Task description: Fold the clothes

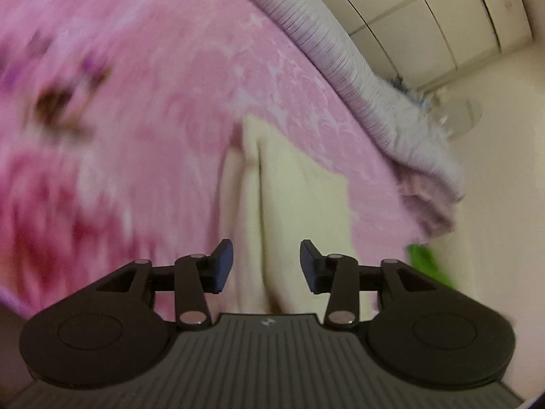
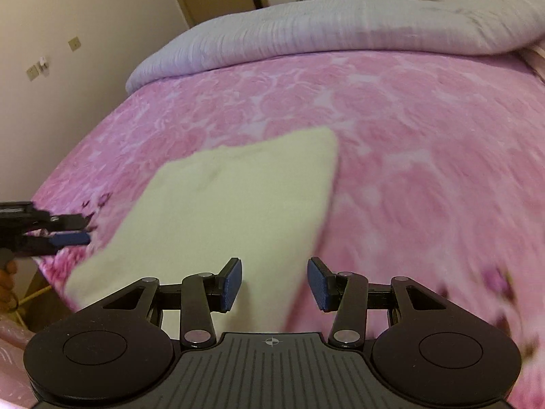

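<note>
Pink bedspread (image 2: 408,136) bears cream cloth (image 2: 231,197); left gripper (image 2: 73,233) alongside.

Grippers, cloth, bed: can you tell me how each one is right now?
Left gripper: open, holding nothing.
Right gripper: open, holding nothing.
Cloth: cream, lying flat on the blanket, looks folded.
Blanket: pink, spread over the bed.
Duvet: grey, rolled up at the far end.

The left wrist view looks low and close along the bed (image 1: 143,78), tilted and blurred. The right wrist view looks down the bed from above. Both share the cream cloth (image 2: 224,211) and grey quilt (image 2: 306,30).
</note>
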The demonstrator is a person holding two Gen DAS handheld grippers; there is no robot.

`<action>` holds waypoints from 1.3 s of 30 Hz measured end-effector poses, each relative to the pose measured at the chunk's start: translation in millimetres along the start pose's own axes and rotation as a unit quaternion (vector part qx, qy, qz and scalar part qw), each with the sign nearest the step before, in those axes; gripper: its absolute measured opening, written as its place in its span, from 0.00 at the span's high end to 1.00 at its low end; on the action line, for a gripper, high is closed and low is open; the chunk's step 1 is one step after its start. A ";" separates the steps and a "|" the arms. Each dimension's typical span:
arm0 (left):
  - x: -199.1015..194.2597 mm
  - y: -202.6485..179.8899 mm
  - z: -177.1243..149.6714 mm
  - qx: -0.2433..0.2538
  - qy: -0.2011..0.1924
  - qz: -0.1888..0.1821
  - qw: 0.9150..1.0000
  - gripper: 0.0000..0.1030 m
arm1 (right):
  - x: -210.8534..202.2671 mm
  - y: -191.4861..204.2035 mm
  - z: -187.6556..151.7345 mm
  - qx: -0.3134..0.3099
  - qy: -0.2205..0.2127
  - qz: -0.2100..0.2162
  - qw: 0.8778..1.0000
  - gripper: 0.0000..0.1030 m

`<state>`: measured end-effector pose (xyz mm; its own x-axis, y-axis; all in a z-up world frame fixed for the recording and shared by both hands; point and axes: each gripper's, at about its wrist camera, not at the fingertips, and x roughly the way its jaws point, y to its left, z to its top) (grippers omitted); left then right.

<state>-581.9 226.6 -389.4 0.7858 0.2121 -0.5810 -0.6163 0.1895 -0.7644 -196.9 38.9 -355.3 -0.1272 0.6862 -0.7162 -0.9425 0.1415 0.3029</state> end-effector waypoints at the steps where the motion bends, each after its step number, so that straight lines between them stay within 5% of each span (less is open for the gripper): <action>1: -1.6 3.3 -10.1 -0.017 0.005 -0.013 1.000 0.60 | -4.9 -1.2 -7.6 0.011 -0.002 0.000 1.000 0.55; 9: 21.8 14.3 -40.6 -0.074 0.011 -0.024 0.997 0.59 | -9.0 0.7 -17.8 0.072 -0.001 0.011 0.997 0.55; 11: 24.3 13.8 -41.3 -0.073 0.006 -0.024 0.997 0.68 | -11.4 0.0 -17.4 0.076 -0.003 0.011 0.997 0.55; 12: 25.6 13.5 -41.6 -0.073 0.004 -0.024 0.997 0.79 | -11.5 0.8 -17.2 0.076 -0.002 0.012 0.997 0.55; 18: 7.7 -23.2 -46.3 0.073 -0.057 0.020 0.996 0.85 | -8.3 15.3 -24.0 0.049 0.009 0.013 0.999 0.60; 22: 29.8 -6.8 -60.7 0.098 -0.040 0.073 0.992 0.83 | 14.8 32.0 -32.3 0.002 0.053 -0.019 0.998 0.60; 27: 23.6 -10.9 -63.6 0.106 -0.026 0.084 0.990 0.82 | 20.9 33.3 -38.5 -0.008 0.067 -0.030 0.997 0.60; 31: -5.8 -49.9 -58.4 0.192 -0.021 0.102 0.976 0.81 | 0.5 40.9 -30.8 -0.032 0.043 -0.038 0.998 0.60; 35: -23.8 -86.3 -57.6 0.256 -0.062 0.119 0.957 0.81 | -9.3 44.0 -14.4 -0.047 0.020 -0.036 0.998 0.61; 39: 6.2 -97.6 -58.1 0.294 -0.038 0.120 0.948 0.81 | 10.3 45.7 -5.0 -0.052 0.034 -0.029 0.998 0.70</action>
<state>-513.9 153.7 -334.7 0.6269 0.3815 -0.6793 -0.7172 0.6232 -0.3119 -242.8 48.9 -352.0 -0.0888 0.6277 -0.7733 -0.9755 0.1020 0.1947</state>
